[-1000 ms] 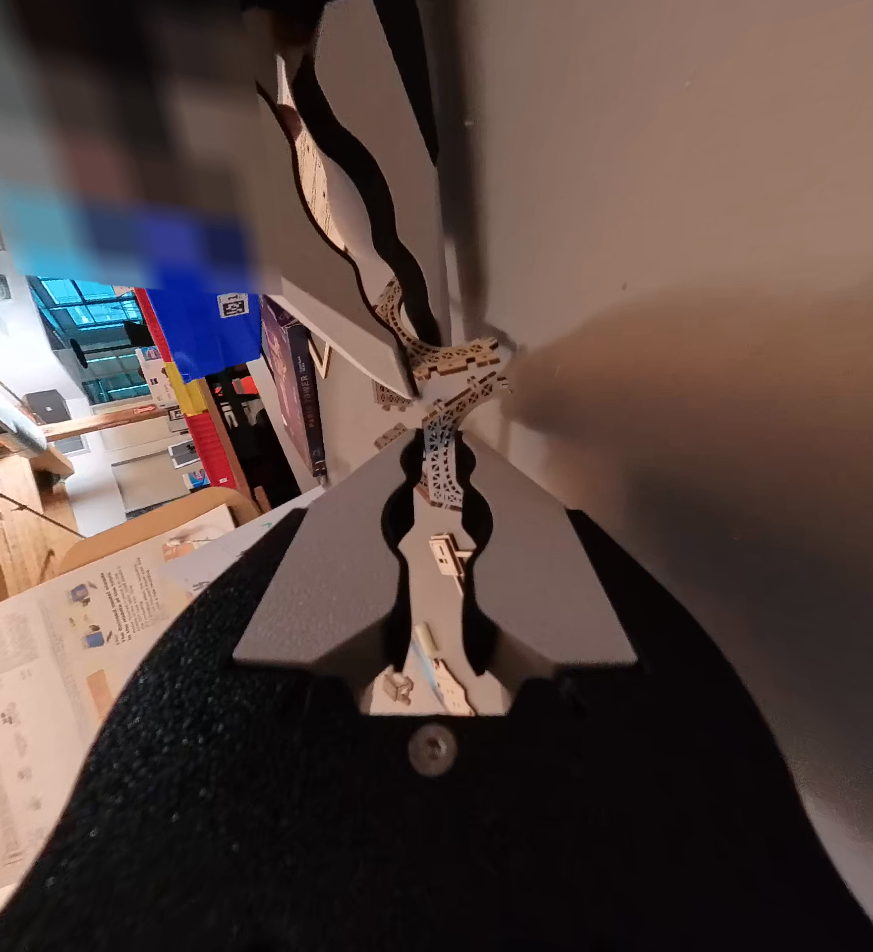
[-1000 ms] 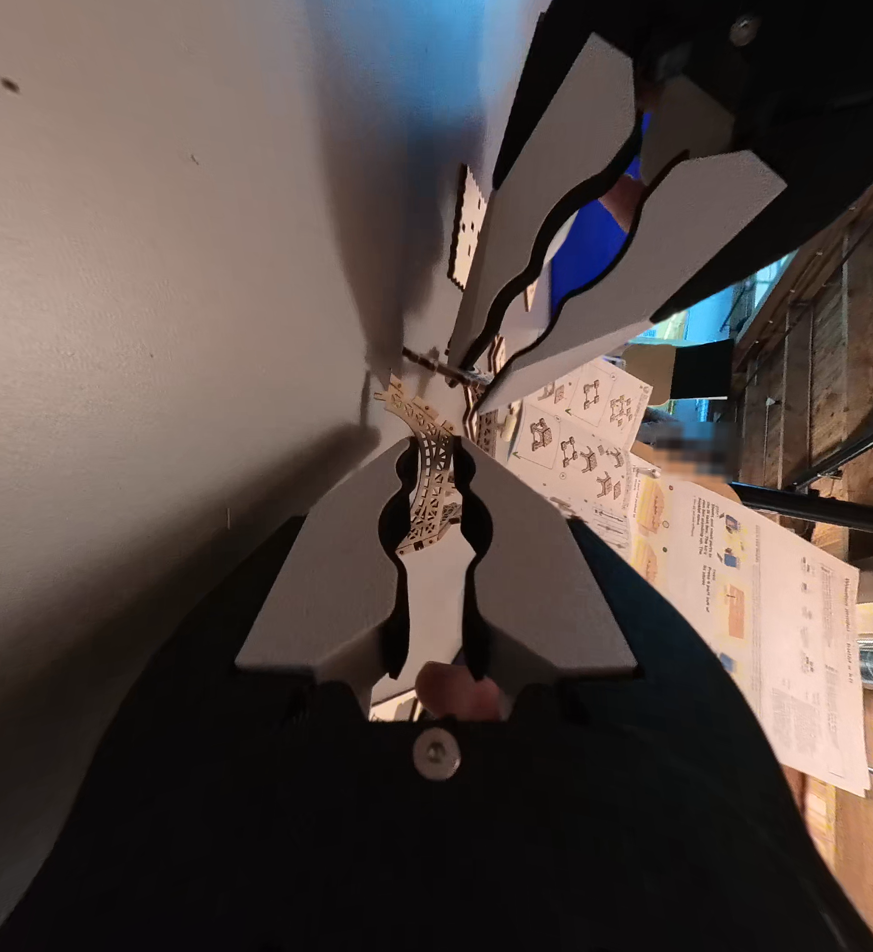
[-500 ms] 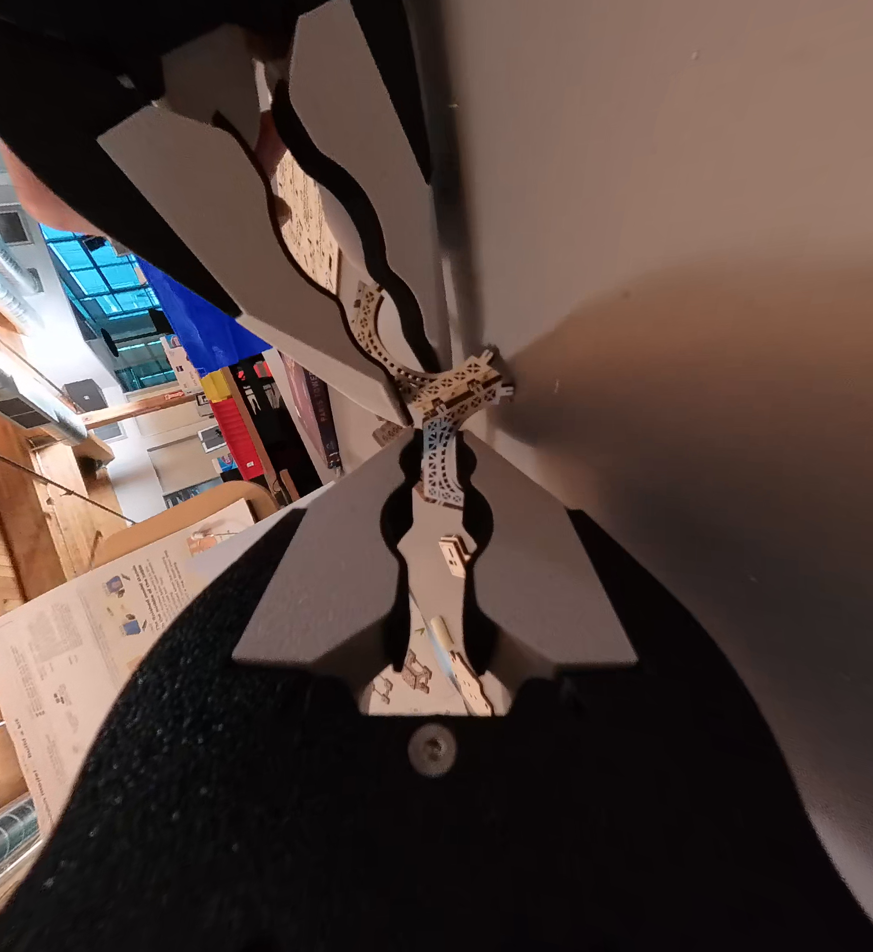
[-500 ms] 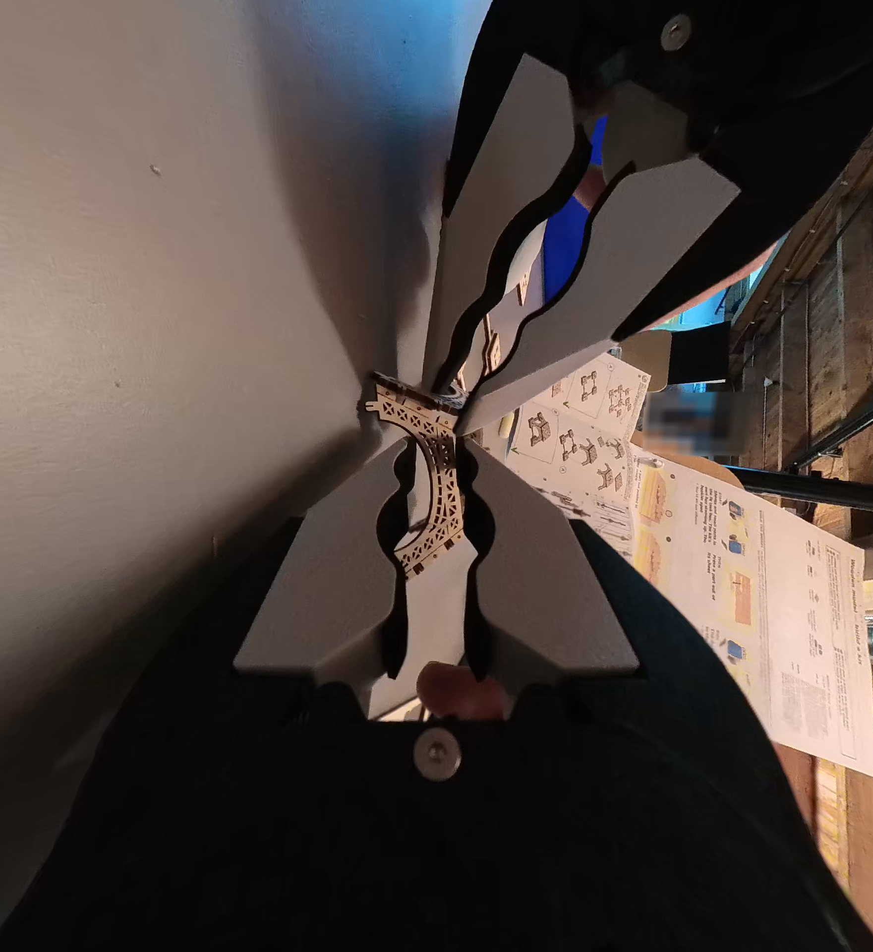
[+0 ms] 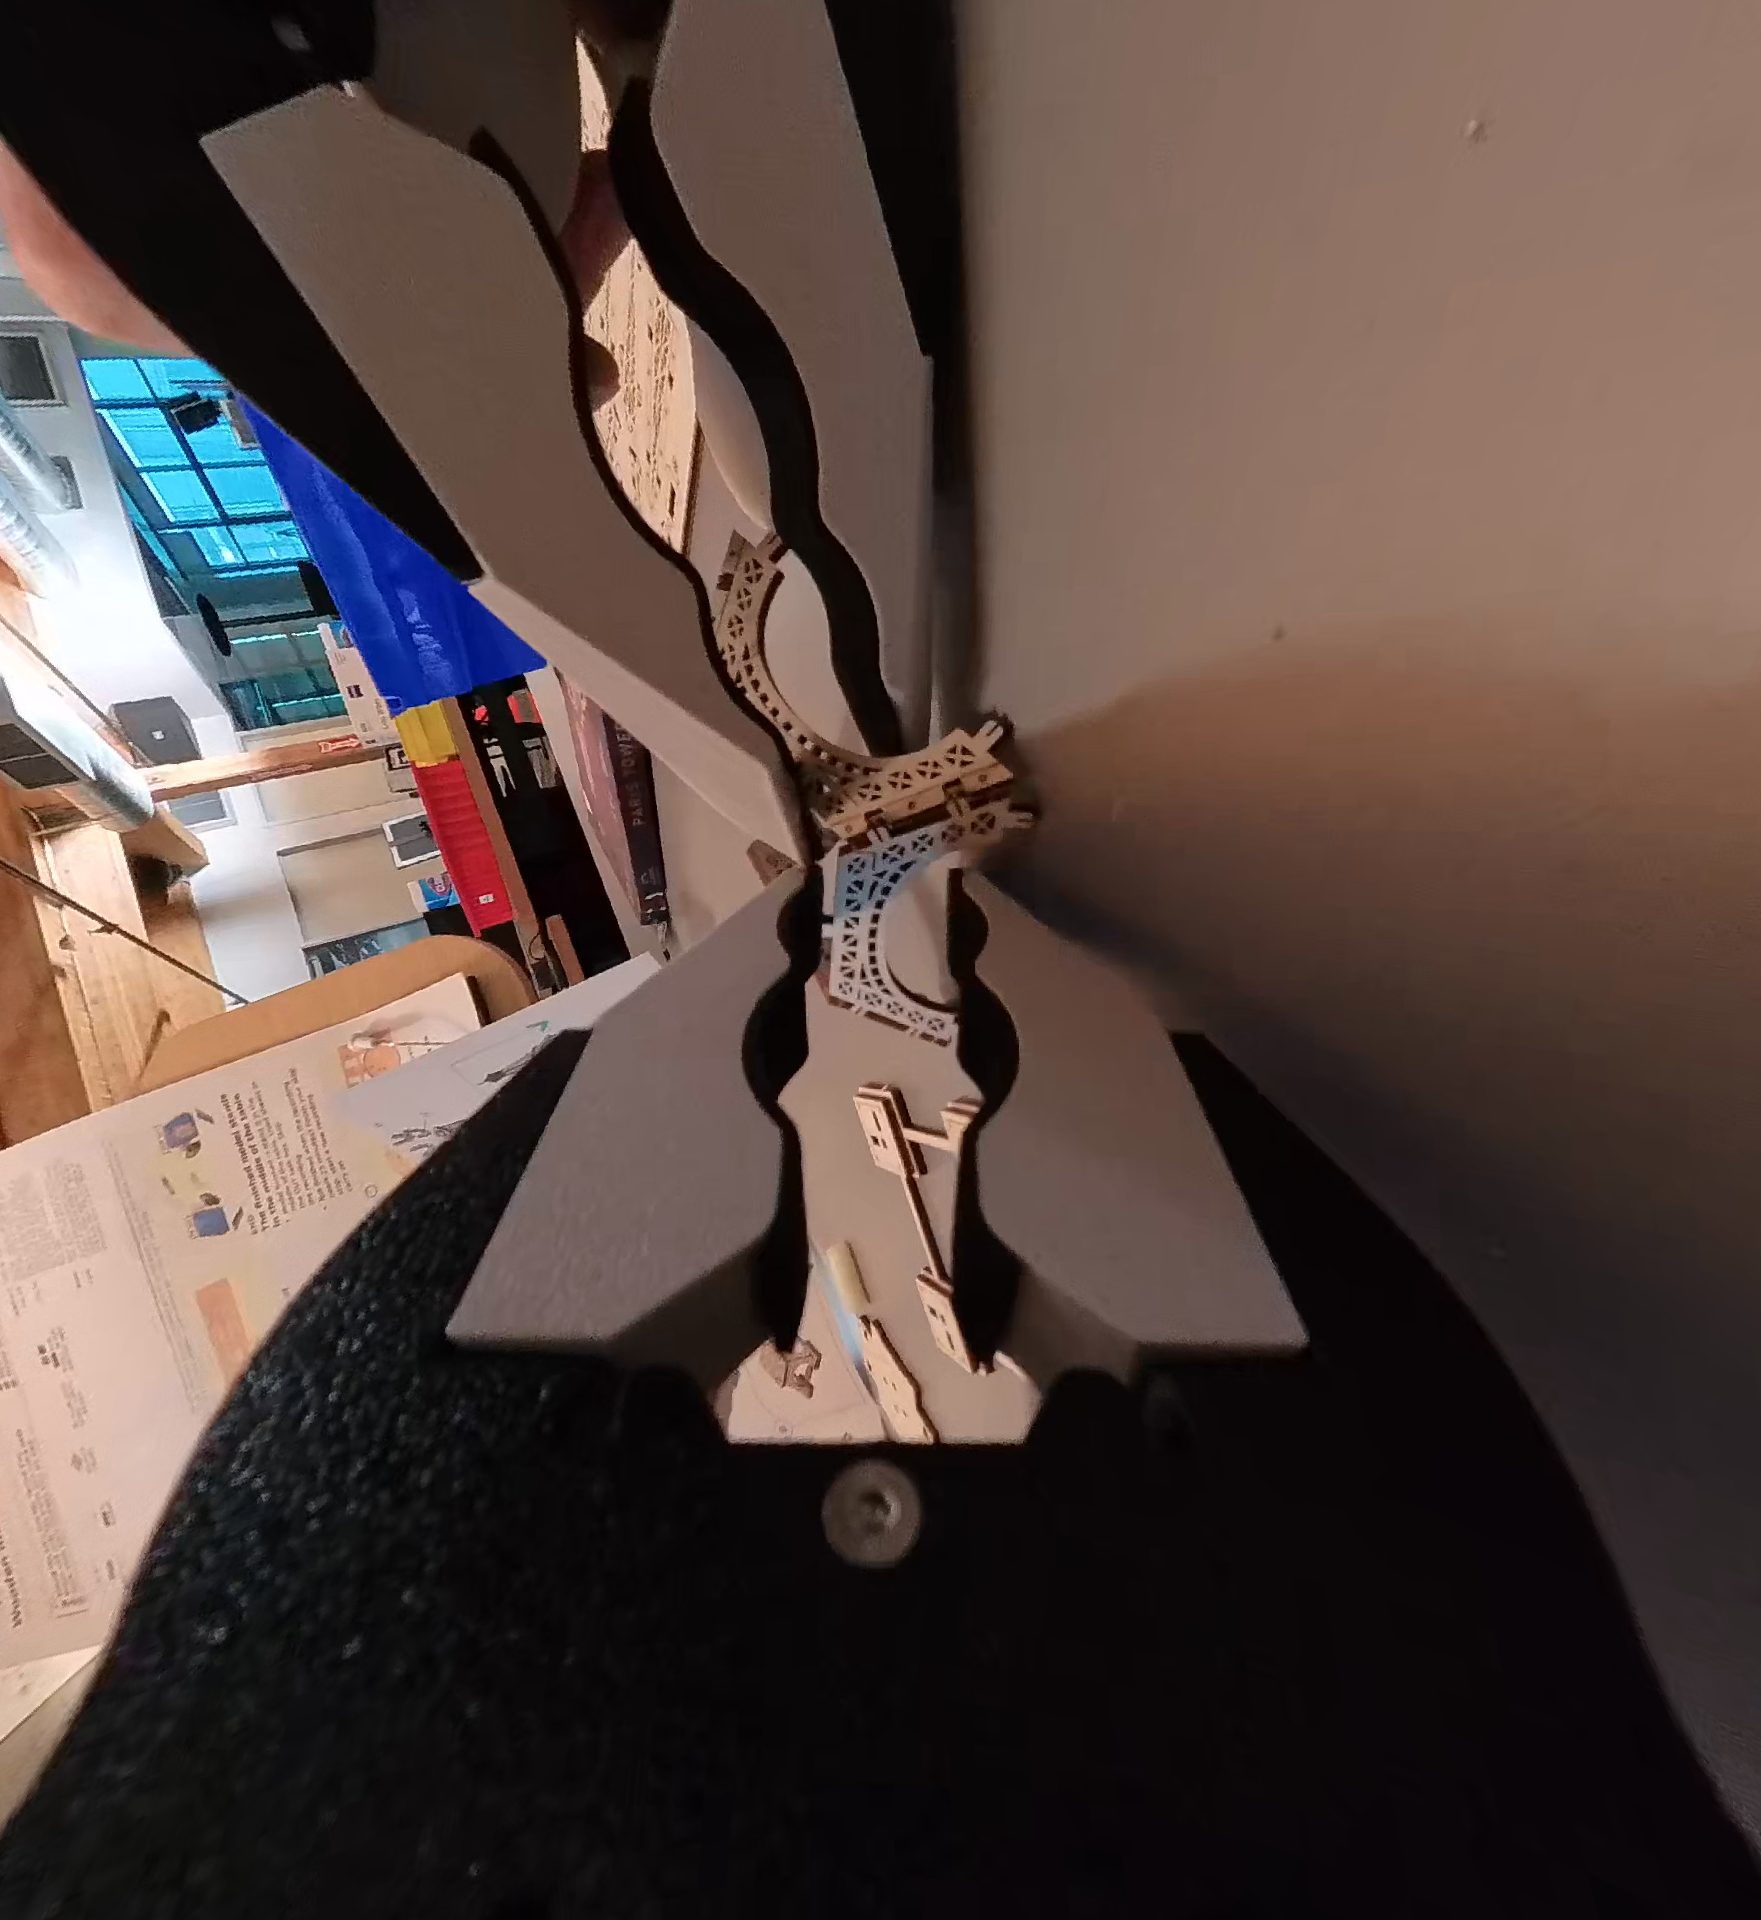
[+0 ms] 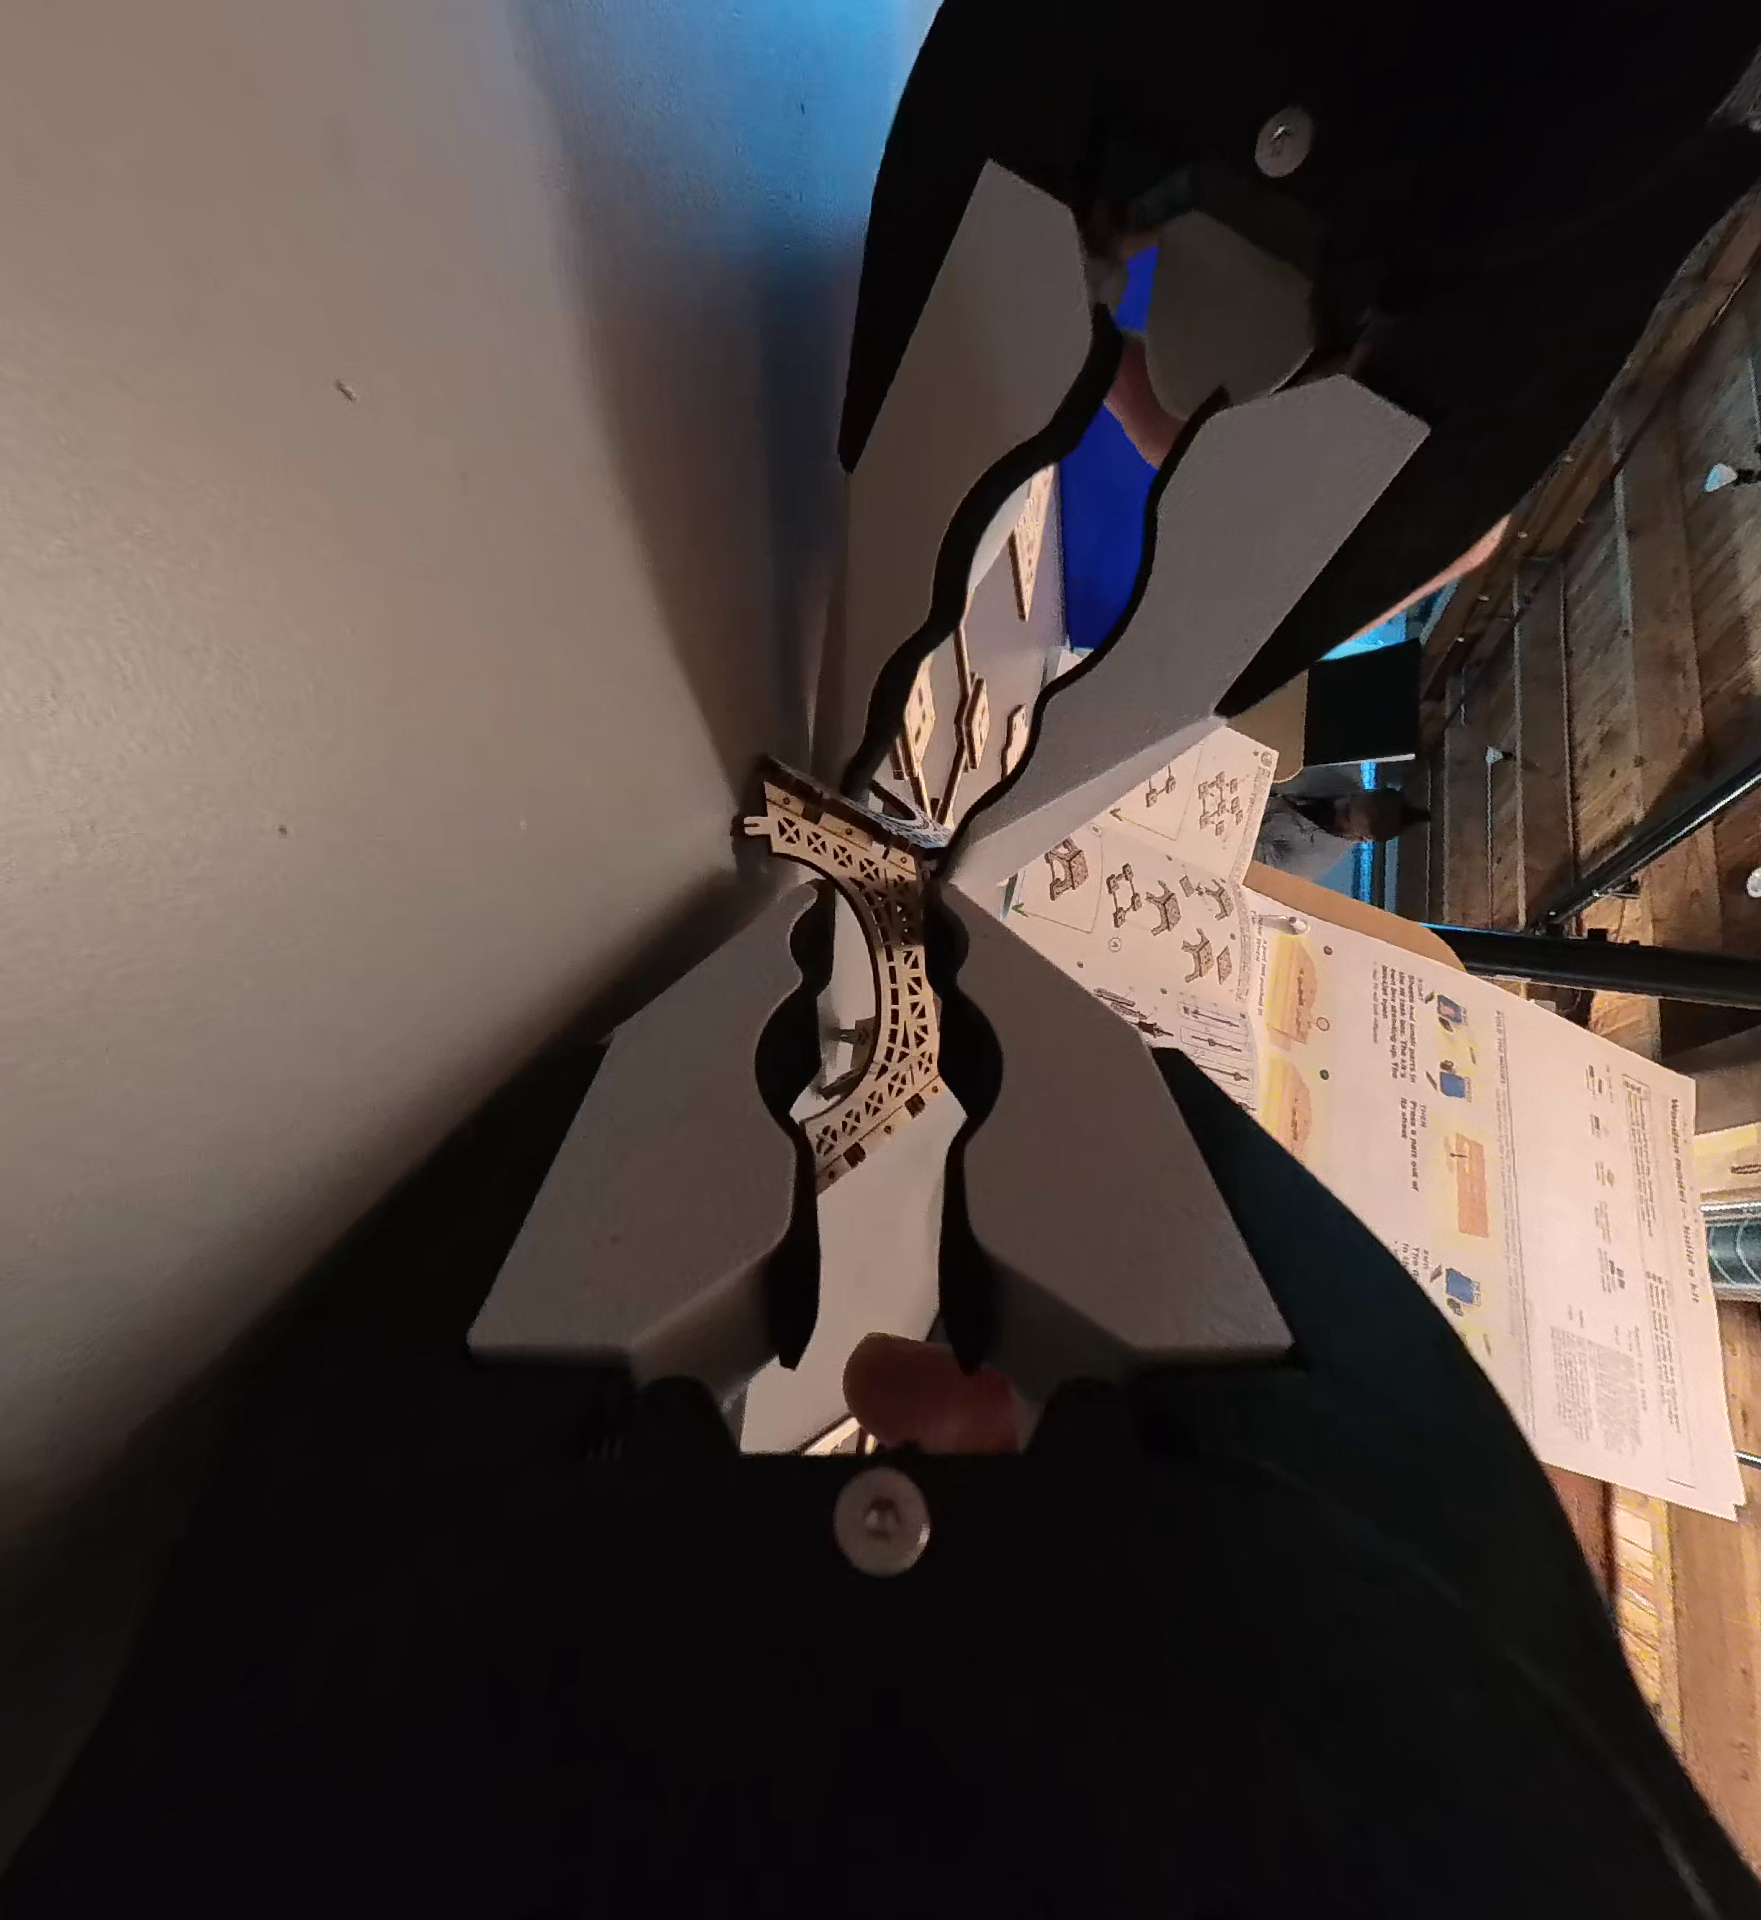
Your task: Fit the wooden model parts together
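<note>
Left gripper (image 5: 881,894): its jaws are closed on a curved wooden lattice arch (image 5: 871,961), which runs back between the fingers and looks bluish in shade. Just ahead of the tips, this piece meets the flat latticed end (image 5: 923,784) of a second arch at a slotted joint.

Right gripper (image 6: 876,894): its jaws are likewise clamped on the second lattice arch (image 6: 891,1013), whose curve sweeps back between the fingers while its flat head (image 6: 824,836) projects just past the tips, touching the other part. The two grippers stand tip to tip, nearly meeting, close above the pale tabletop (image 6: 284,623).

To seat the joint well, the tabs should be lined up squarely with their slots, then pressed straight along the slot axis with slow, even force; twisting would likely snap the thin fretwork. Whether the tabs are fully home cannot be told here.

Beyond the right gripper lie printed instruction sheets (image 6: 1427,1143); behind the left gripper's tips, loose wooden parts (image 5: 912,1174) rest on the tabletop.
</note>
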Available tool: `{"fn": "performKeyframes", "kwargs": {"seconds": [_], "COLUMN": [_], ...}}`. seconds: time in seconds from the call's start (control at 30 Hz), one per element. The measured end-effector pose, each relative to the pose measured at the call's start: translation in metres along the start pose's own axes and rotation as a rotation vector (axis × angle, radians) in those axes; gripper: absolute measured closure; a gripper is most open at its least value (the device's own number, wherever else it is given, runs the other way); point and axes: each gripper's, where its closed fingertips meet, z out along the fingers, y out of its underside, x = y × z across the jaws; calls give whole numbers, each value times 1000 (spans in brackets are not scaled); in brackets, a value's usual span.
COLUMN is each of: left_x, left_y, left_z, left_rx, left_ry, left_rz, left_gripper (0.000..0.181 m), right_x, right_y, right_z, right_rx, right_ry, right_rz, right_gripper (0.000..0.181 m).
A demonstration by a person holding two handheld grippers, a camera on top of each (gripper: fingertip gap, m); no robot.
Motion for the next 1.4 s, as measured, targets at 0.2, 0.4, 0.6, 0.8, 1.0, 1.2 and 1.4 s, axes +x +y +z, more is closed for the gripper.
{"fn": "performKeyframes", "kwargs": {"seconds": [0.2,0.4,0.6,0.8,1.0,1.2,1.4], "left_x": [-1,-6,-13,-4,2,16,7], "left_y": [-2,-1,10,5,-1,-4,-5], "left_z": [-4,-13,-24,-22,-25,-31,-29], "left_rx": [32,81,156,200,249,300,317], "left_ry": [-11,-19,-4,54,94,334,479], "left_rz": [-45,-126,-373,-429,-430,-787,-1276], "left_gripper": [155,152,161,176,169,181,181], "right_x": [-1,-2,-2,-2,-3,-2,-2], "right_y": [1,1,0,0,-1,-3,-4], "right_z": [-1,-1,-1,-1,-1,-1,-1], "right_rx": [0,2,6,7,9,10,9], "right_ry": [2,2,2,2,6,12,26], "right_rz": [5,7,9,5,5,6,4], "right_gripper": [166,165,165,165,166,166,167]}}
